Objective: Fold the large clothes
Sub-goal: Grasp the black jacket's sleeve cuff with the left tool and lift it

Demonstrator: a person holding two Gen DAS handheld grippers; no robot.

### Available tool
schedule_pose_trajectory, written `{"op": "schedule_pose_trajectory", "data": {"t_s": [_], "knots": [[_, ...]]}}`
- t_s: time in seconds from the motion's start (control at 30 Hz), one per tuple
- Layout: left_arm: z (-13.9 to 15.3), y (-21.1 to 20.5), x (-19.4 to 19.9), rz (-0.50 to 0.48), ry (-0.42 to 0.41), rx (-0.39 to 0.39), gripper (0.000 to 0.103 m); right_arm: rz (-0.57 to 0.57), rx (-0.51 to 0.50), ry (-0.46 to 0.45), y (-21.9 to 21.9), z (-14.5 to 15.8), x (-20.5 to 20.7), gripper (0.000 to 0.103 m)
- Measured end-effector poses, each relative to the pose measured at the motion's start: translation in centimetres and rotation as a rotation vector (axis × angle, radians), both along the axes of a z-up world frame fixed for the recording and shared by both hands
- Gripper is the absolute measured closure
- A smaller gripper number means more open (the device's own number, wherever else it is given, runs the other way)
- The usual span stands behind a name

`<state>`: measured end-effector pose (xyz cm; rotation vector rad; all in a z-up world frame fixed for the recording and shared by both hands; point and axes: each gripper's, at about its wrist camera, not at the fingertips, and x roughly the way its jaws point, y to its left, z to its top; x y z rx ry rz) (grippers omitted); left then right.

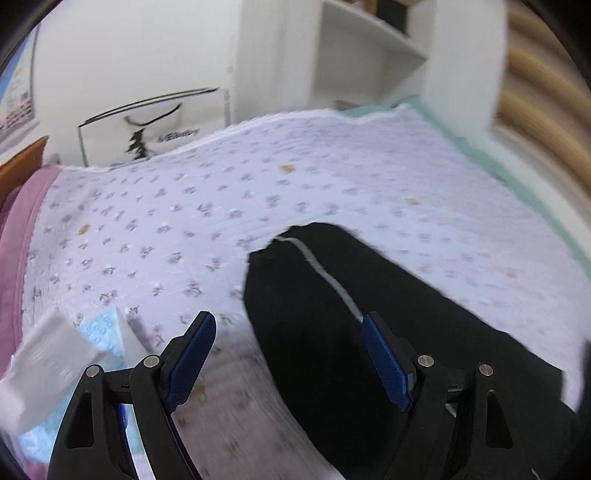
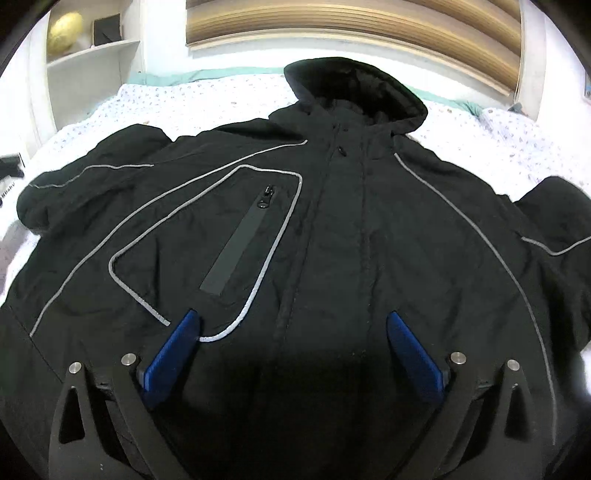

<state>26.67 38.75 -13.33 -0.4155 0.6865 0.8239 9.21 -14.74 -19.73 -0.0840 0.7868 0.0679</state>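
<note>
A large black hooded jacket point(image 2: 332, 221) with grey piping lies front up and spread flat on a floral bedsheet point(image 2: 221, 96), its hood toward the far wall and both sleeves out to the sides. My right gripper point(image 2: 293, 321) is open and empty above the jacket's lower front. In the left wrist view one black sleeve point(image 1: 314, 295) with a grey stripe reaches across the sheet point(image 1: 184, 221). My left gripper point(image 1: 288, 321) is open and empty just above the sleeve's end, its right finger over the fabric.
A white and blue packet point(image 1: 74, 350) lies on the bed by the left gripper. A pink cover point(image 1: 18, 258) runs along the bed's left edge. A white paper bag point(image 1: 147, 129) and white shelves point(image 1: 369, 55) stand beyond the bed. A wooden headboard point(image 2: 351, 29) backs it.
</note>
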Motion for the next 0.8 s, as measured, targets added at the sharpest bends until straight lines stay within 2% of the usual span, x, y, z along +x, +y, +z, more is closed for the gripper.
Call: {"op": "schedule_pose_trajectory", "data": {"t_s": [0.13,0.23,0.3,0.37,0.43,0.5,0.63,0.8], "knots": [[-3.4,2.7,1.8,0.065,0.091,-0.06,0.02,0.004,0.024,0.006,-0.5,0.0,0.4,0.0],[-4.0,3.5,2.4,0.006,0.032,-0.077,0.021,0.005,0.03,0.007,-0.6,-0.1,0.6,0.0],[-4.1,3.8,2.4,-0.061,-0.026,-0.111,0.042,0.003,0.03,0.009,-0.7,-0.2,0.7,0.0],[-4.0,3.7,2.3,-0.106,-0.066,-0.12,0.069,0.002,0.033,0.011,-0.7,-0.3,0.8,0.0],[-3.4,3.0,1.9,-0.165,-0.116,-0.097,0.081,0.001,0.037,0.013,-0.8,-0.3,0.8,0.0],[-2.8,2.2,1.5,-0.195,-0.148,-0.071,0.083,0.0,0.038,0.015,-0.8,-0.4,0.8,0.0],[-1.9,0.9,1.8,-0.229,-0.151,-0.031,0.085,0.001,0.039,0.015,-0.8,-0.4,0.9,0.0],[2.3,-3.0,0.0,-0.384,-0.23,0.032,0.086,0.002,0.051,0.016,-1.0,-0.5,1.0,0.0]]}}
